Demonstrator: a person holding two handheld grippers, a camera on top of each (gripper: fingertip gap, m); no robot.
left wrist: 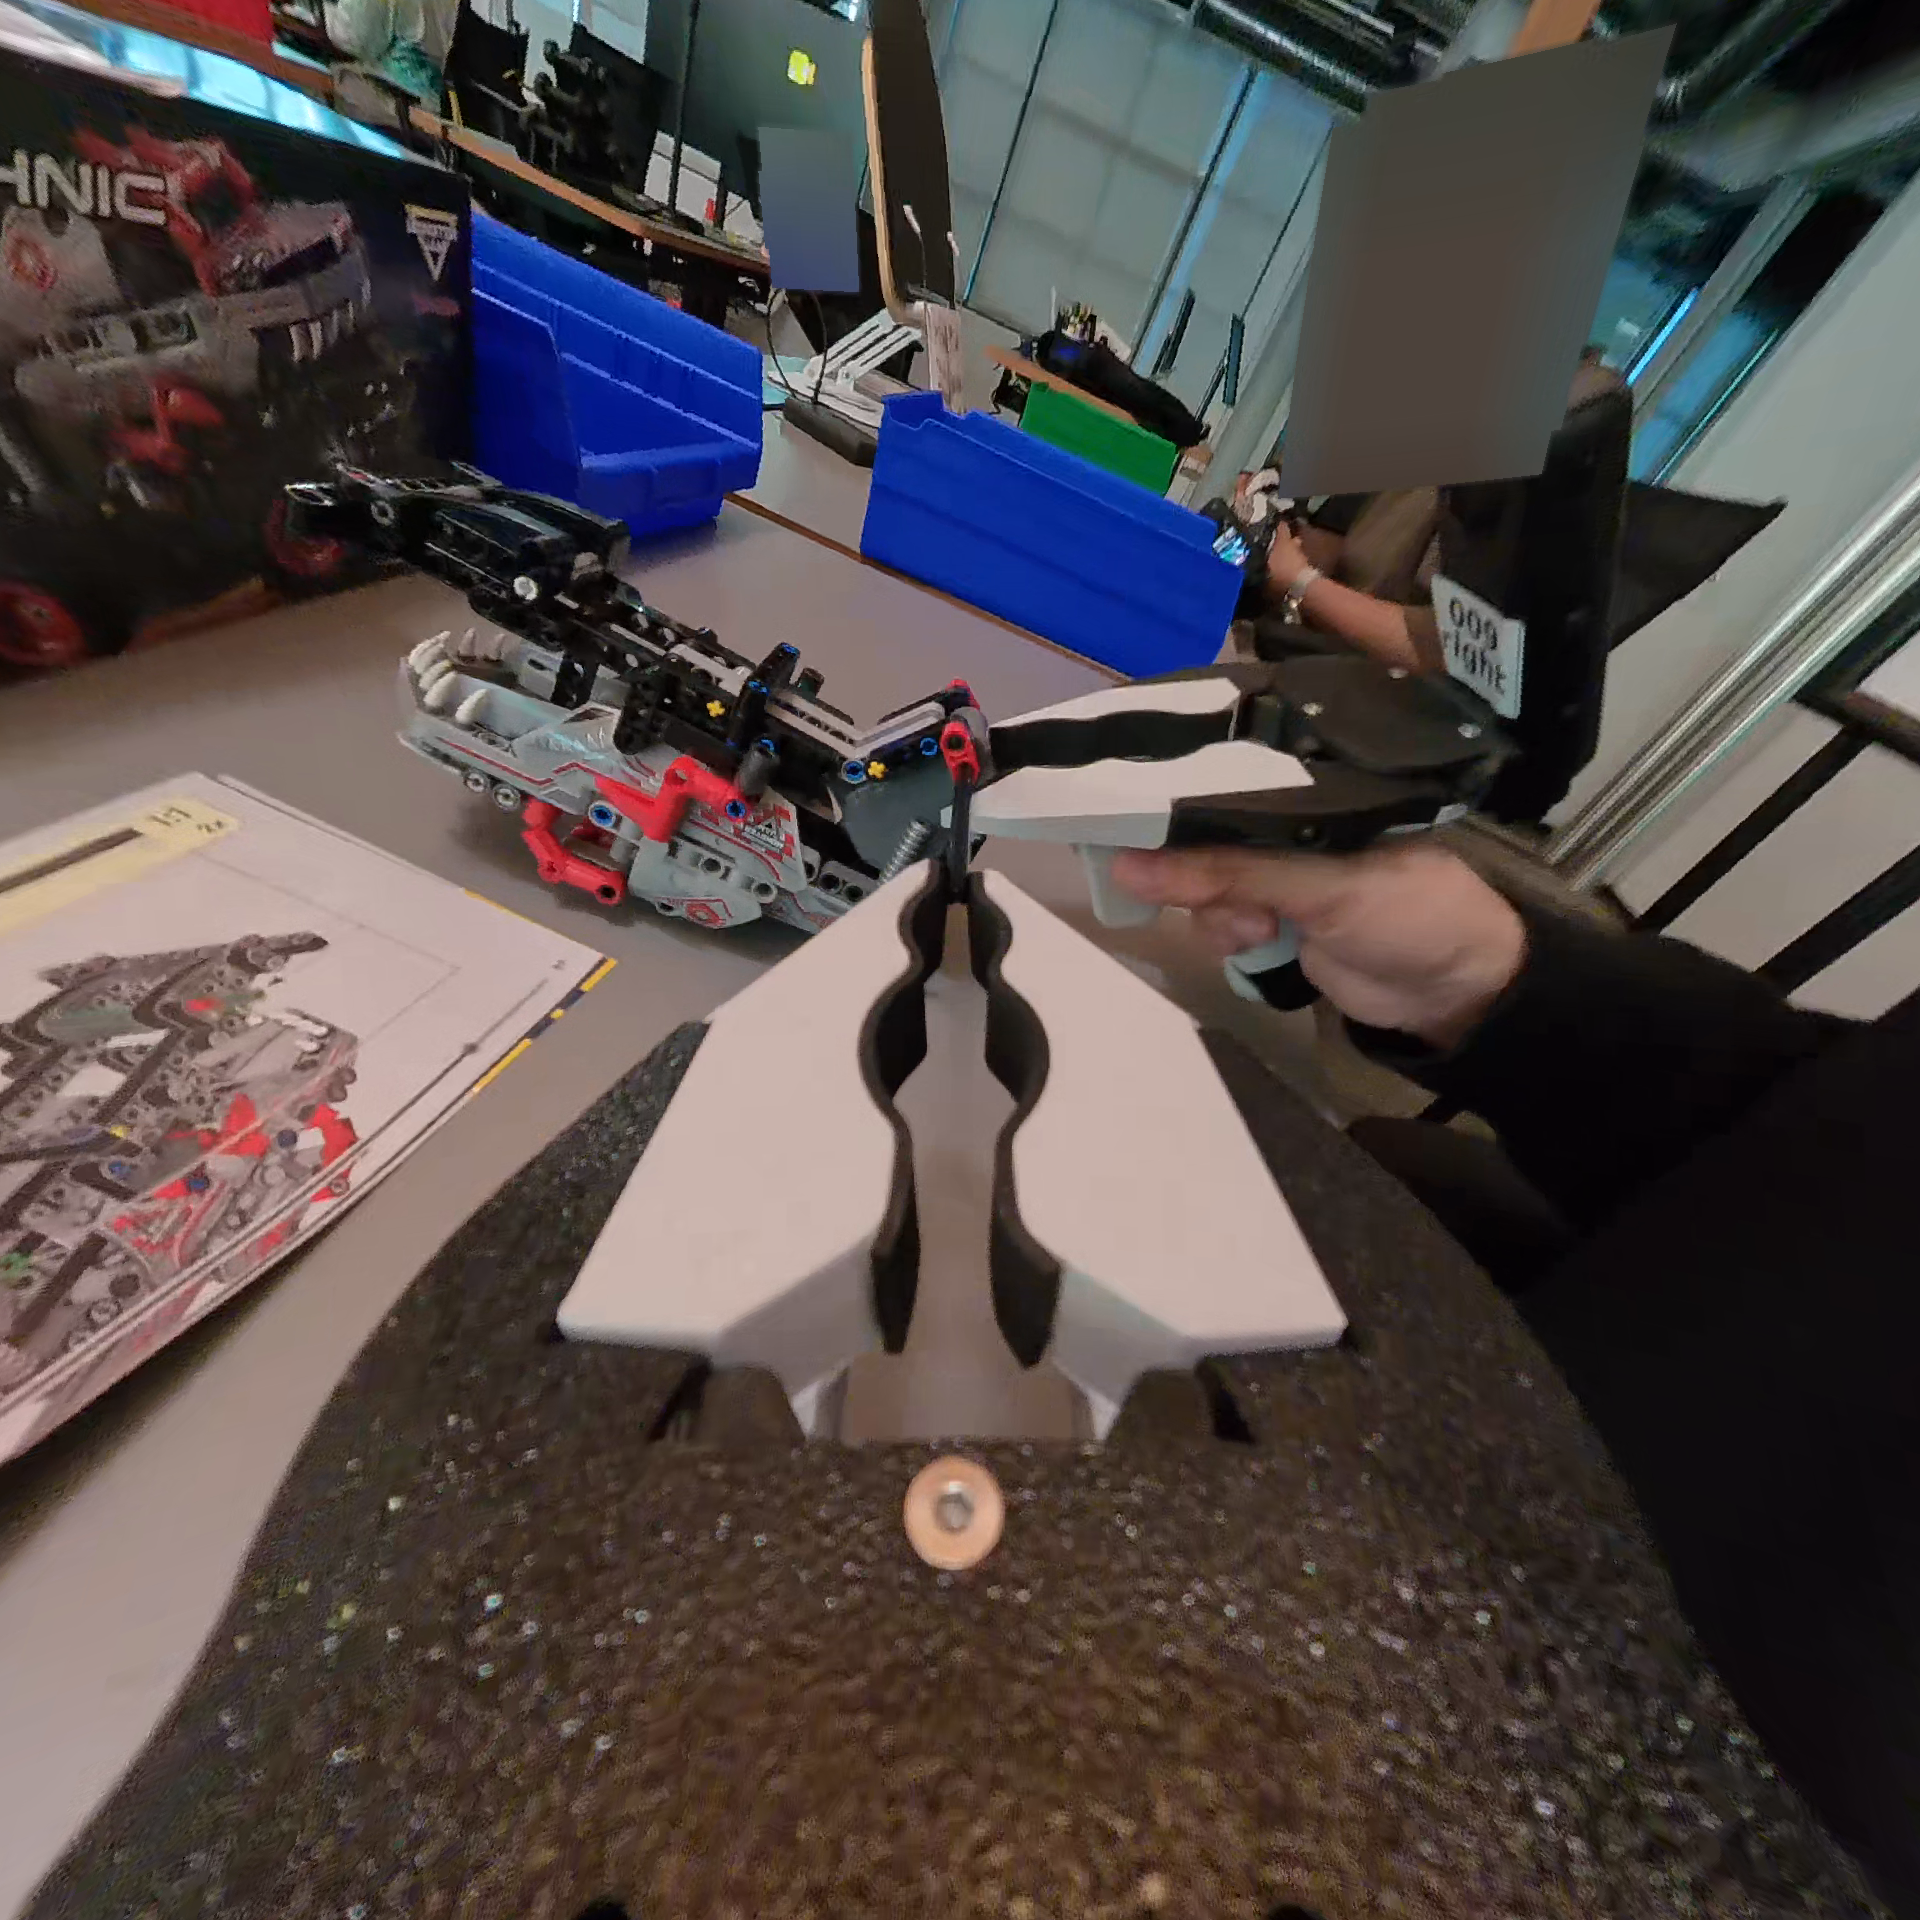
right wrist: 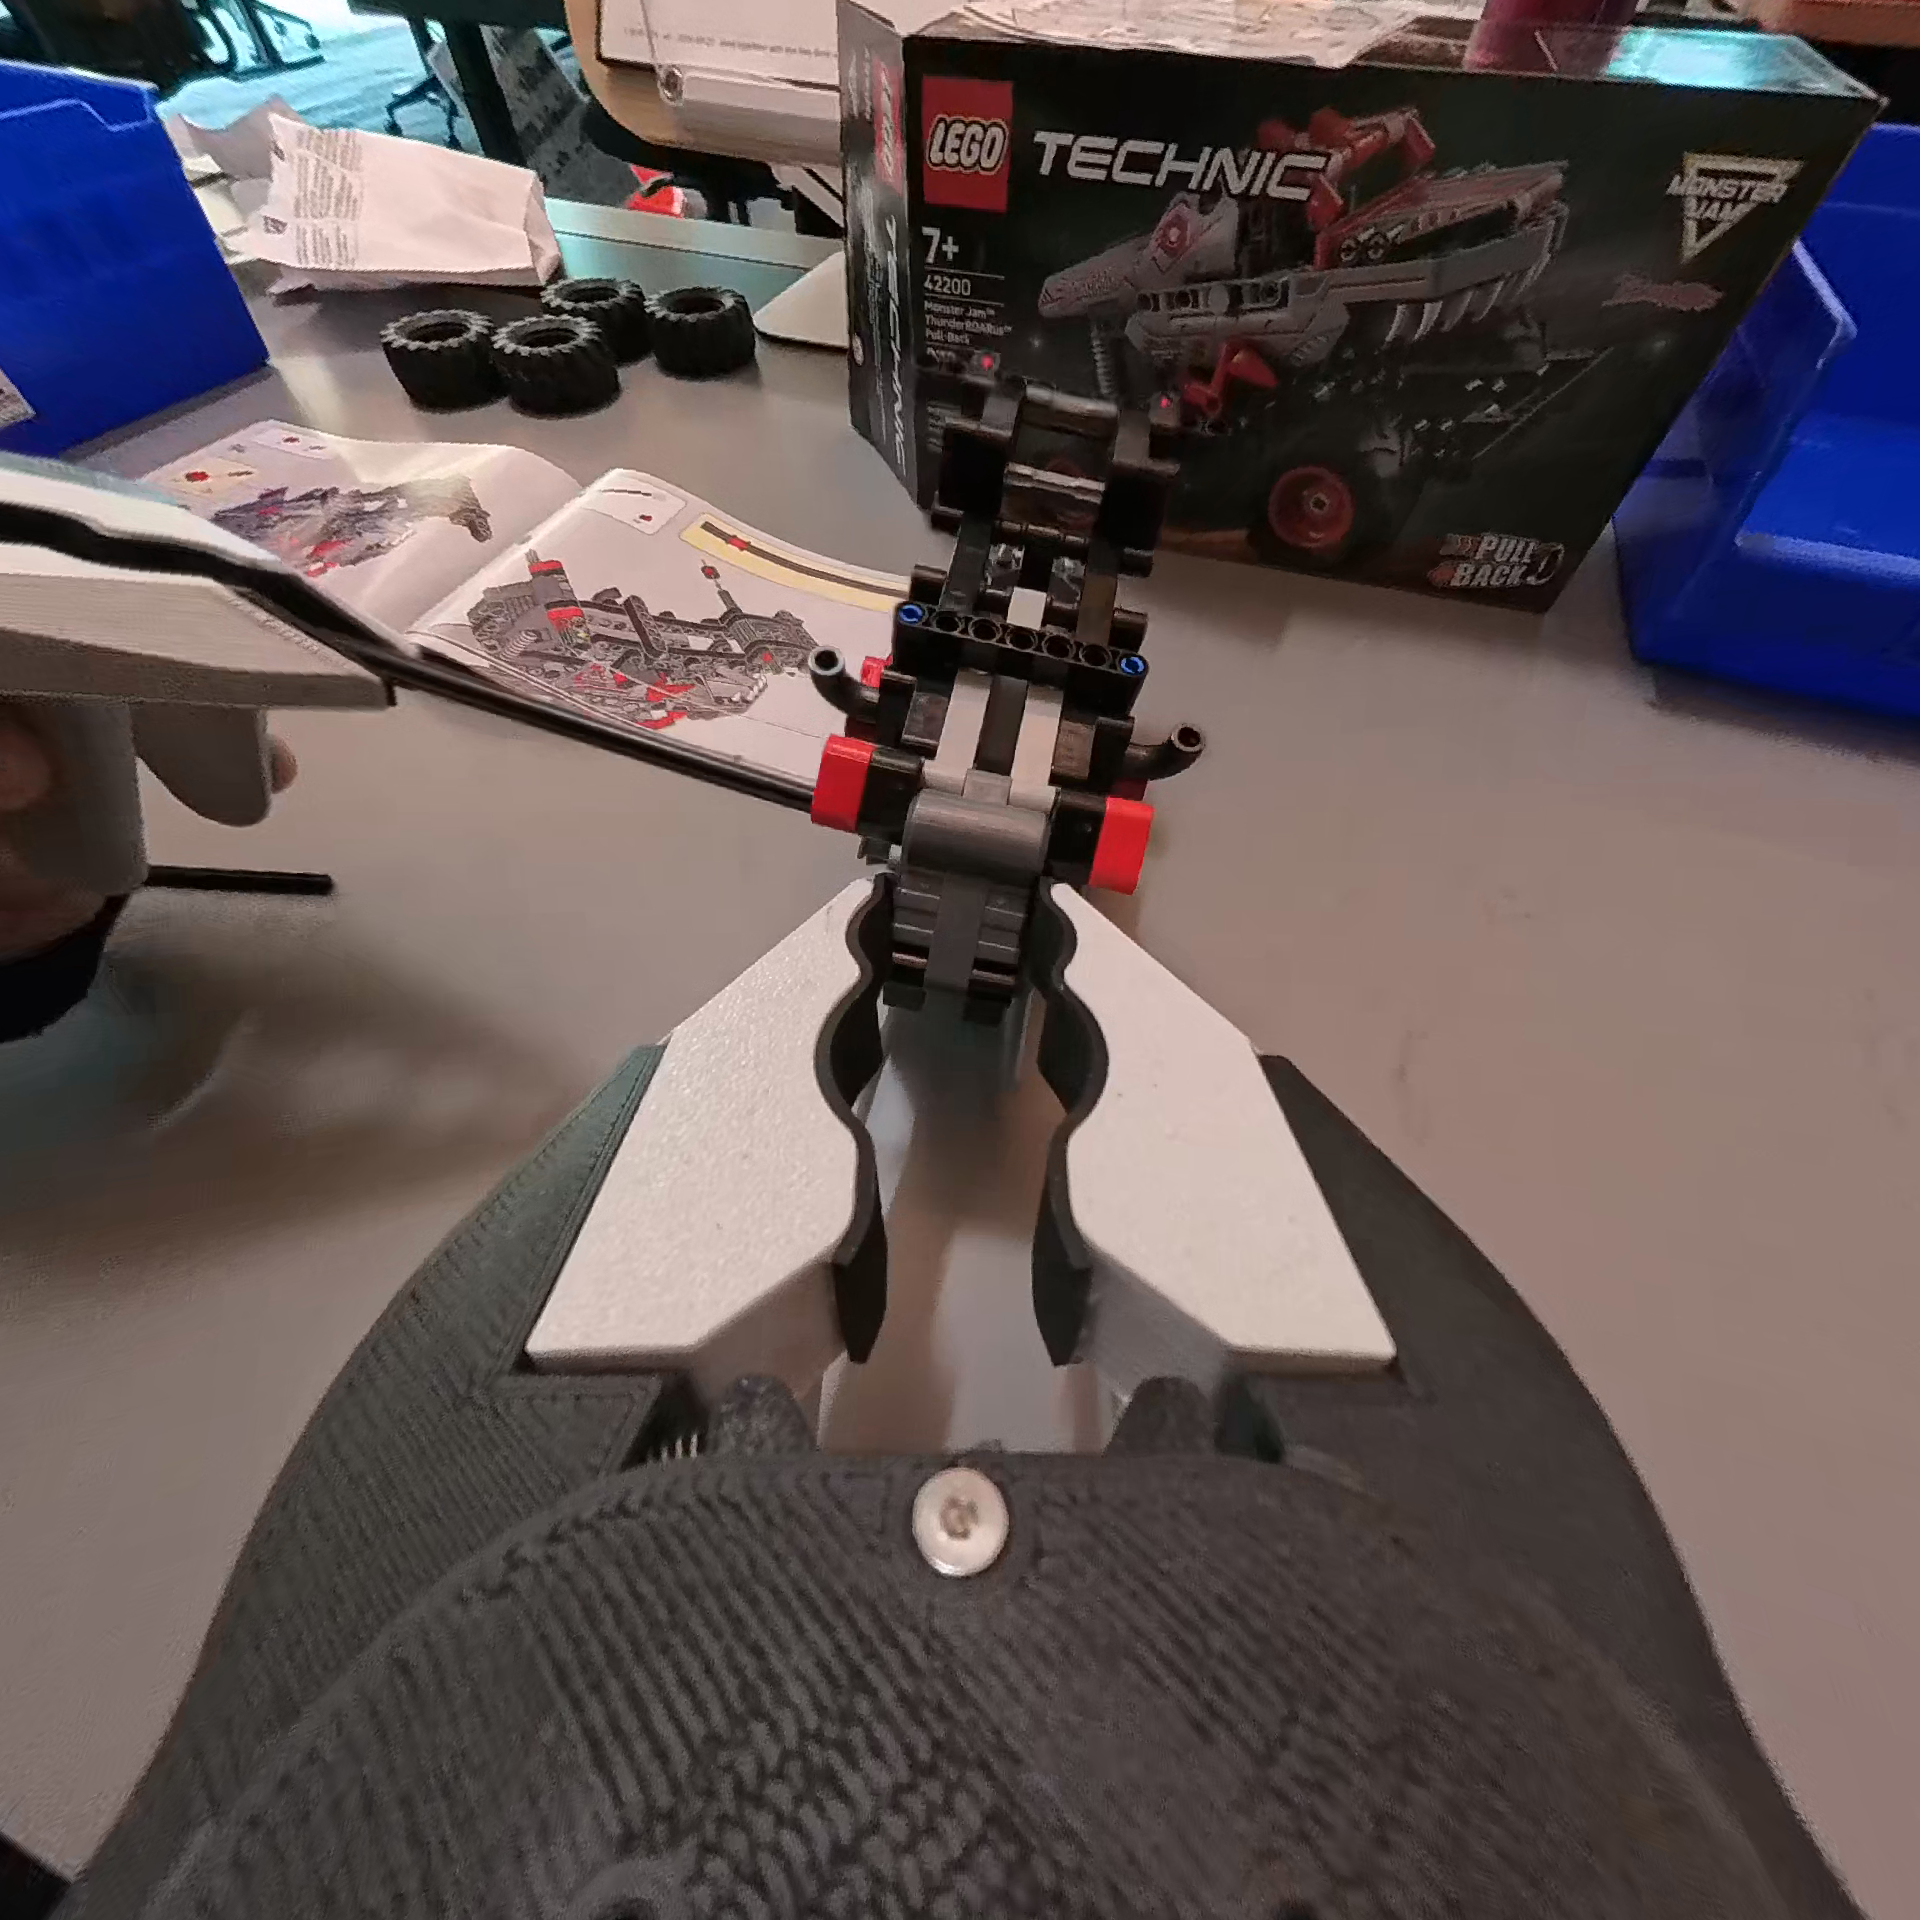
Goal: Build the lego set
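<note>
The partly built grey, black and red Lego truck model (left wrist: 644,748) lies on the grey table (left wrist: 312,686). My right gripper (right wrist: 966,925) is shut on the model's dark grey rear end (right wrist: 971,842); it enters the left wrist view from the right (left wrist: 992,774). My left gripper (left wrist: 956,894) is shut on a thin black axle (left wrist: 961,826). The axle's far end meets a red connector (left wrist: 958,743) on the model's rear corner. In the right wrist view the left gripper (right wrist: 384,665) comes from the left, and the axle (right wrist: 603,727) reaches the red connector (right wrist: 844,781).
The open instruction booklet (right wrist: 582,582) lies left of the model. The set's box (right wrist: 1299,260) stands behind it. Several black tyres (right wrist: 561,332) and a loose black axle (right wrist: 239,883) lie on the table. Blue bins (left wrist: 613,384) (left wrist: 1039,520) stand at the far edge. My right fingertips sit around 10 centimeters from my left ones.
</note>
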